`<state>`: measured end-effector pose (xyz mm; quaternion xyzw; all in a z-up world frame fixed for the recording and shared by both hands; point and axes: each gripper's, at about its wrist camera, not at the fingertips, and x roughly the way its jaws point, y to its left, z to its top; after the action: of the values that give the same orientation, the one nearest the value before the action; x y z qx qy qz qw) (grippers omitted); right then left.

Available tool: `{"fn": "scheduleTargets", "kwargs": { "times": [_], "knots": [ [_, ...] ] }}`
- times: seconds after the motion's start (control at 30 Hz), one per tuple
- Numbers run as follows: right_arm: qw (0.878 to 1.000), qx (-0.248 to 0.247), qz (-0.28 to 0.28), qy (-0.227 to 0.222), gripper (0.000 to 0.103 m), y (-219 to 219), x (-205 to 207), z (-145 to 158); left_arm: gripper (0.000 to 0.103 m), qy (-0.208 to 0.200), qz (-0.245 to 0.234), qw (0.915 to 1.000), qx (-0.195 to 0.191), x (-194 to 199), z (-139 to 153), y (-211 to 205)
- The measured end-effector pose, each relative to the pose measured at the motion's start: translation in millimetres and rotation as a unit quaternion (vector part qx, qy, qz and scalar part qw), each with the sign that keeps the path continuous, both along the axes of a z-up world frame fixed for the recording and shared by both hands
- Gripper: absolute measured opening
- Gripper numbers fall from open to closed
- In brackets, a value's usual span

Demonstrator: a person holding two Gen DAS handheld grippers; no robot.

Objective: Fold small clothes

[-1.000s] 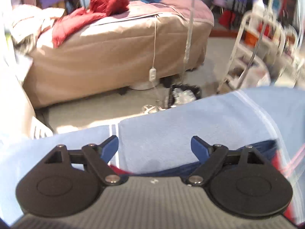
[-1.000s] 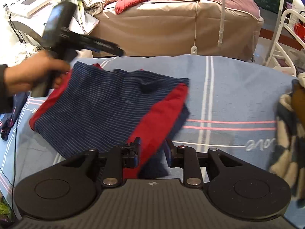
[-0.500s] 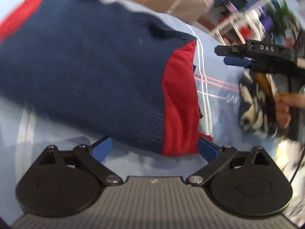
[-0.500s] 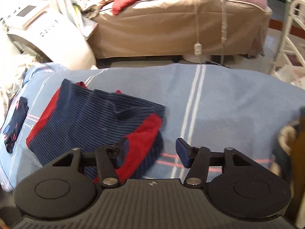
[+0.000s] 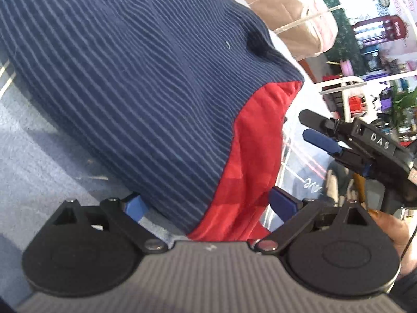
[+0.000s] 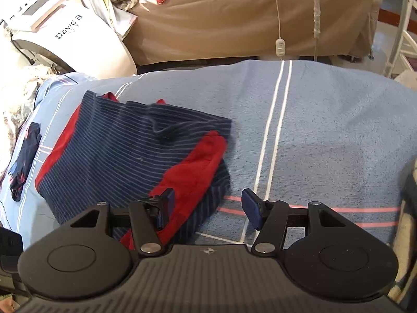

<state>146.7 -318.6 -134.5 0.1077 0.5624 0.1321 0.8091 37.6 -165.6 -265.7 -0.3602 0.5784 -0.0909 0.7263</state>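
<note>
A navy striped garment with red side panels (image 6: 135,154) lies folded on the blue towel-covered surface (image 6: 325,130). My right gripper (image 6: 207,204) is open above the garment's near right corner, its left finger over the red panel. In the left wrist view the same garment (image 5: 146,78) fills the frame. My left gripper (image 5: 208,203) is open with the garment's corner between its fingers, not clamped. The right gripper (image 5: 346,140) shows at the right of that view, open.
A small dark folded item (image 6: 24,156) lies at the towel's left edge. A patterned cloth (image 6: 406,234) sits at the right edge. Behind stand a tan-covered bed (image 6: 247,18), a white machine (image 6: 65,34) and a white rack (image 6: 401,44).
My right gripper has opened, letting go of the garment's corner, and drawn back. My left gripper swung down from above the towel to the garment's near corner.
</note>
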Motion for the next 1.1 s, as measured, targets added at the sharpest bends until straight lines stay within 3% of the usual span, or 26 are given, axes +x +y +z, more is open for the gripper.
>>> {"fn": "scheduleTargets", "kwargs": {
  "times": [0.2,0.3,0.5,0.67,0.77,0.87,0.93,0.97,1.1],
  "knots": [
    [1.000,0.009,-0.011,0.017,0.095,3,8,-15,0.099,0.032,-0.050,0.9949,0.081,14,16,-20],
    [0.999,0.016,-0.021,0.024,0.095,3,13,-23,0.101,0.042,-0.031,0.9957,0.077,12,16,-16],
    [0.997,0.051,-0.050,0.028,0.097,3,17,-34,0.102,0.041,-0.037,0.9949,0.084,11,13,-19],
    [0.996,0.077,-0.034,0.040,0.094,8,19,-34,0.101,0.052,-0.035,0.9954,0.073,22,9,-30],
    [0.993,0.094,-0.046,0.047,0.084,6,18,-35,0.094,0.062,-0.021,0.9969,0.044,23,8,-30],
    [0.990,0.101,-0.074,0.058,0.061,-3,19,-40,0.071,0.071,-0.014,0.9971,0.024,22,6,-30],
    [0.989,0.110,-0.083,0.055,0.052,-5,17,-37,0.049,0.072,-0.016,0.9970,0.026,21,5,-28],
    [0.987,0.123,-0.091,0.054,0.048,-7,16,-35,0.044,0.077,-0.010,0.9968,0.021,21,4,-26],
    [0.988,0.122,-0.083,0.052,0.051,-4,16,-32,0.038,0.090,0.003,0.9959,-0.004,22,-3,-19]
  ]
}}
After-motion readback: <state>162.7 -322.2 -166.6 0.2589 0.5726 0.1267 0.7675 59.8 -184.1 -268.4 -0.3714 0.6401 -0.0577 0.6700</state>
